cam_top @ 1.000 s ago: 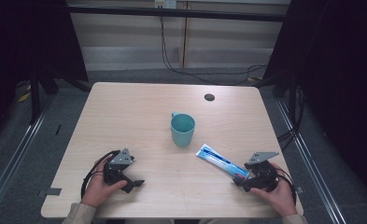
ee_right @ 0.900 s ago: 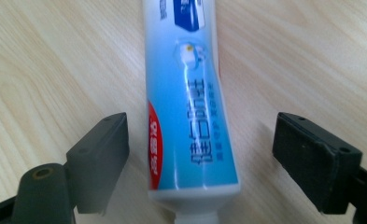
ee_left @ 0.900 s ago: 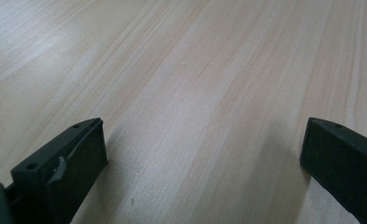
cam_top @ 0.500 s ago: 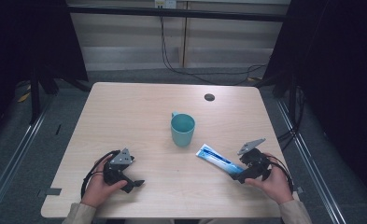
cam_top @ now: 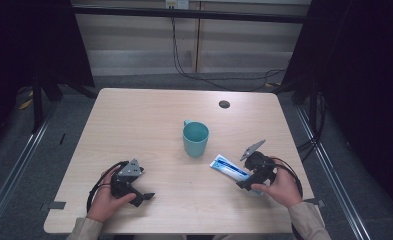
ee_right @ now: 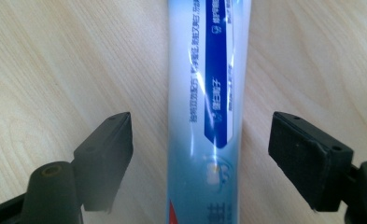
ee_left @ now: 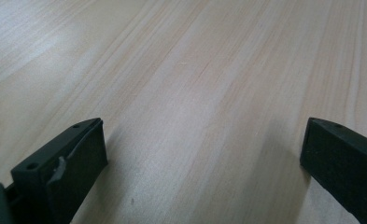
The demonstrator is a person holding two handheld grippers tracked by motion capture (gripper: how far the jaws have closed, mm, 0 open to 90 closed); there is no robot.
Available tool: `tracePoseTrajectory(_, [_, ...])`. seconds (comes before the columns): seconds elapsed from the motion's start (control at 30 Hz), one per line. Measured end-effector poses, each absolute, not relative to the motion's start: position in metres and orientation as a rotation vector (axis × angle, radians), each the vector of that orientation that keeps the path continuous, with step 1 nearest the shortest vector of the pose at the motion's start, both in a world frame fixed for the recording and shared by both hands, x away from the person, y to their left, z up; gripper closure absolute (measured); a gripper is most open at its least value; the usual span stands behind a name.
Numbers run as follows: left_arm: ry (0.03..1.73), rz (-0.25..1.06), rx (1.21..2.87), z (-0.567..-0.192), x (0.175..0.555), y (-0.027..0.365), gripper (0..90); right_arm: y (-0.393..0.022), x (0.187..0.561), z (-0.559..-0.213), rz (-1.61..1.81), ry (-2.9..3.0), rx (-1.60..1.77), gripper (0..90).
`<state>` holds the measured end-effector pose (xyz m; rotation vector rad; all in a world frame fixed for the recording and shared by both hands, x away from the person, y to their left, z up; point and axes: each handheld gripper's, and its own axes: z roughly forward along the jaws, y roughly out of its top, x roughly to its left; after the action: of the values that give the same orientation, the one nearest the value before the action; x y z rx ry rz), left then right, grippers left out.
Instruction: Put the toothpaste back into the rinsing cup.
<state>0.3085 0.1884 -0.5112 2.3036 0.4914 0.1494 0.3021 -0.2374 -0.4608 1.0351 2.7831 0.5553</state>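
A white and blue toothpaste tube (cam_top: 227, 168) lies flat on the wooden table (cam_top: 144, 115), right of centre. My right gripper (cam_top: 246, 180) hovers over its near part. In the right gripper view the tube (ee_right: 204, 93) runs lengthwise between the two pads, with a gap of bare wood on each side. My right gripper (ee_right: 200, 140) is open and its jaws have just been closing a little around the tube. My left gripper (cam_top: 143, 196) rests near the front left of the table. Its jaws stand wide open over bare wood (ee_left: 204, 154).
A teal mug (cam_top: 195, 139) stands upright at the table's middle, a little behind and left of the tube. A small dark round grommet (cam_top: 224, 104) sits near the far edge. Cables trail from both grippers. Black frame posts flank the table.
My right hand has moved left and slightly up, bringing its gripper over the tube's near end. The left hand and the mug have not moved.
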Motion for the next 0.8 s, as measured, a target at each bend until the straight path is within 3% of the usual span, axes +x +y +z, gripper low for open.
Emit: tracePoseTrajectory(0.8, [0.491, 0.149, 2.304, -0.511, 0.309, 0.188, 0.0, -0.211, 0.325, -0.461, 0.456, 2.842, 1.021, 27.7])
